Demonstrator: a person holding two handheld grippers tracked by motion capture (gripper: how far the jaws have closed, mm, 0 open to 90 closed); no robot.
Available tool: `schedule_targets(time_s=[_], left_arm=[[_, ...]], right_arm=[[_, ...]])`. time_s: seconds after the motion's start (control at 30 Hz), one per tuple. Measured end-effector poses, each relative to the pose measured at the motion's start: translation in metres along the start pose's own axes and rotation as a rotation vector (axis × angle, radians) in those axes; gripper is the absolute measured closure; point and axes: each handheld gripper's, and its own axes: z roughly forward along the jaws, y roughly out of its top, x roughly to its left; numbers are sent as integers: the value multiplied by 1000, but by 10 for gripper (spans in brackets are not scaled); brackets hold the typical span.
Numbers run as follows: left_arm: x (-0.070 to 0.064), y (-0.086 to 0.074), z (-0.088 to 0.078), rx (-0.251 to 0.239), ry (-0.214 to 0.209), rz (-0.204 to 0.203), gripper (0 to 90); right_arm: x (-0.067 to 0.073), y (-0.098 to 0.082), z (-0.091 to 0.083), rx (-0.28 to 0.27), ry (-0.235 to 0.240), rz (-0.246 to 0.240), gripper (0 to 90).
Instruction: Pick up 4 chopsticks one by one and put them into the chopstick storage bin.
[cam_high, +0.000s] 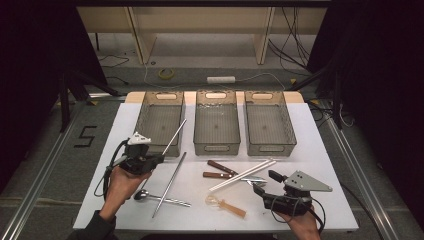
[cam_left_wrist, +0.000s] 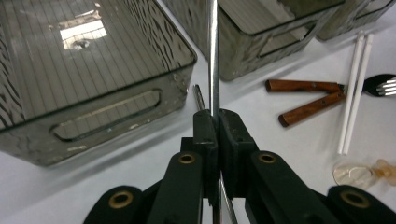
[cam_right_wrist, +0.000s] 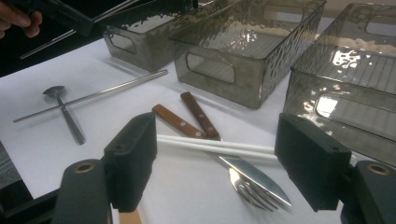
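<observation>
My left gripper (cam_high: 160, 158) is shut on a thin metal chopstick (cam_high: 176, 134) that slants up and right over the near end of the left tray (cam_high: 143, 118). In the left gripper view the jaws (cam_left_wrist: 217, 116) pinch the chopstick (cam_left_wrist: 214, 56) between them. A second metal chopstick (cam_high: 170, 182) lies on the white table, crossing a steel spoon (cam_high: 150, 196). My right gripper (cam_high: 266, 182) stands open at the front right, nothing between its fingers. In its own view the right gripper (cam_right_wrist: 219, 163) frames a fork and knife (cam_right_wrist: 252, 179) and white chopsticks (cam_right_wrist: 210, 144).
Three clear ribbed trays stand in a row at the back: left, middle (cam_high: 216, 145) and right (cam_high: 268, 147). Two wooden handles (cam_high: 220, 170), white chopsticks (cam_high: 242, 175) and a clear amber plastic spoon (cam_high: 225, 204) lie in front of them.
</observation>
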Motion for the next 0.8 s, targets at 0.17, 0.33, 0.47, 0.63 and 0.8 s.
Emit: schedule_targets(time_s=[0.17,0.33,0.47,0.63,0.8], left_arm=[[11,12,-1,-32,8,-10,856],[22,23,1,-55,20,-23,855],[33,32,5,-68,35,-36,855],[47,40,12,-79,47,-56,855],[59,50,18,-86,29,-83,855]], right_arm=[[0,0,0,-2,2,1,308],[-1,0,0,-2,0,4,308],[-1,0,0,-3,2,6,308],[-1,0,0,-4,5,5,307],[-1,-1,0,-10,10,5,307]])
